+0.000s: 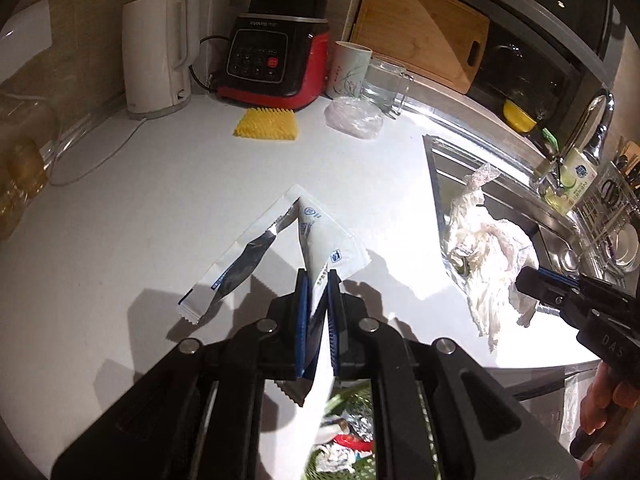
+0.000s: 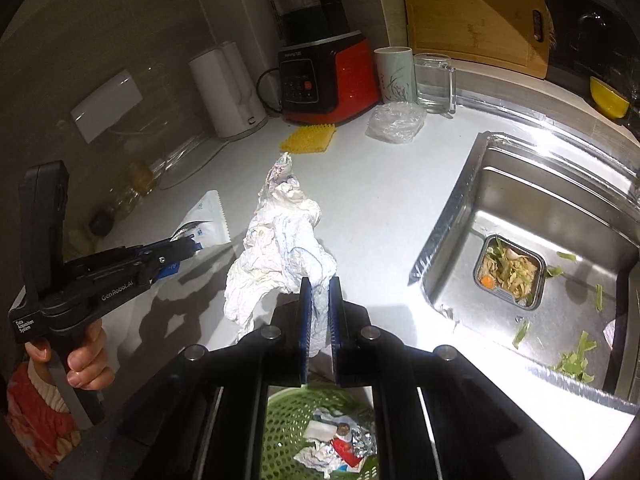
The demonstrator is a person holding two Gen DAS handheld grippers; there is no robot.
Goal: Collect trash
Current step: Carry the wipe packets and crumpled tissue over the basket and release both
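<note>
Trash rides in both grippers at once, and both loads hang above the white table with the bin waiting just below its near edge. Over on the left, the left gripper [image 1: 318,280] has its blue-padded fingers [image 1: 302,308] clenched on a white and silver foil sachet wrapper [image 1: 320,236], whose torn long strip dangles out to the side, clear of the surface. Next along, the right gripper [image 2: 319,286] clamps its fingers [image 2: 305,312] on a crumpled white paper towel wad [image 2: 276,252] with a twist of clear film at its far tip. Down between the gripper frames sits the green perforated plastic basket [image 2: 288,420], already holding foil, paper and a red scrap.

My read: this is the carry-to-bin step. Doing it well means bringing each load fully over the basket mouth before letting go, since the loose wrapper tail and the trailing towel could drape over the rim. Further right, the stainless steel sink [image 2: 500,184] holds vegetable scraps yet to collect.
</note>
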